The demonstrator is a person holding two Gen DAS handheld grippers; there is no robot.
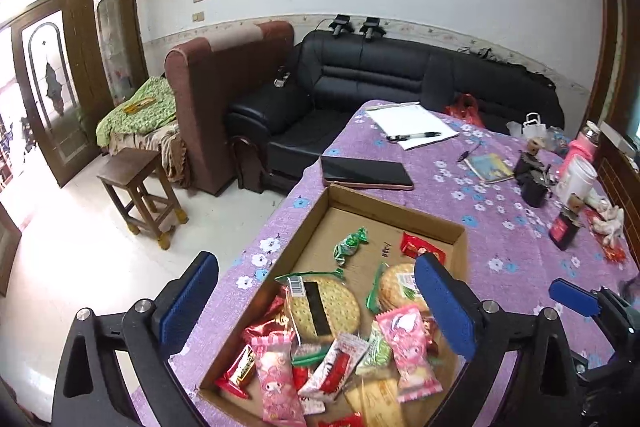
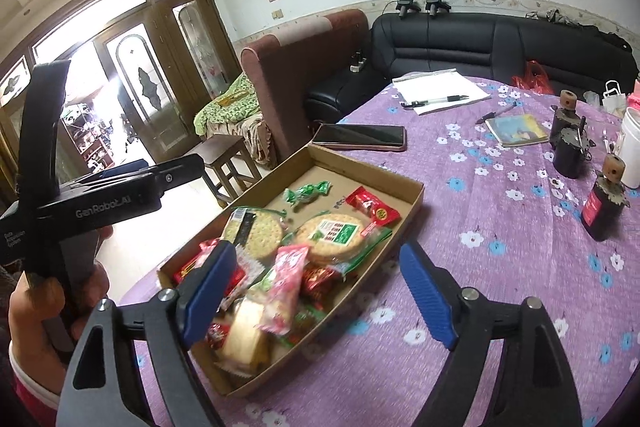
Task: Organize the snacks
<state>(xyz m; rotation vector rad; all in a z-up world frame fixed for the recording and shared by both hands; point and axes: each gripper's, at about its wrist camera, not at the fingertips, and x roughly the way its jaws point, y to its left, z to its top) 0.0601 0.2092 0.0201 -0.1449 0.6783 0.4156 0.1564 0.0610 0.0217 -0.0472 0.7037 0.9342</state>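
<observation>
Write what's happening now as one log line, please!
left gripper: open, empty | right gripper: open, empty | snacks: in cardboard box

We see a matt brown cardboard box [image 1: 456, 231], its inner floor plain and unprinted. In it lie glossy plastic snack wrappers [image 1: 404, 343], crinkled and catching light; the clear film over 2 round biscuits [image 1: 324, 307] shows their rough, dimpled faces. At 12 o'clock from the box rests a phone [image 1: 366, 171] with a smooth, mirror-like screen. The tablecloth [image 1: 500, 211] is a soft, slightly nubbly purple cloth. Our left gripper [image 1: 316, 303] has matt black plastic arms, ribbed blue pads [image 1: 446, 303] and bright metal screws. The sofa [image 1: 380, 75] looks like shiny black leather, the stool [image 1: 136, 183] like worn wood.
</observation>
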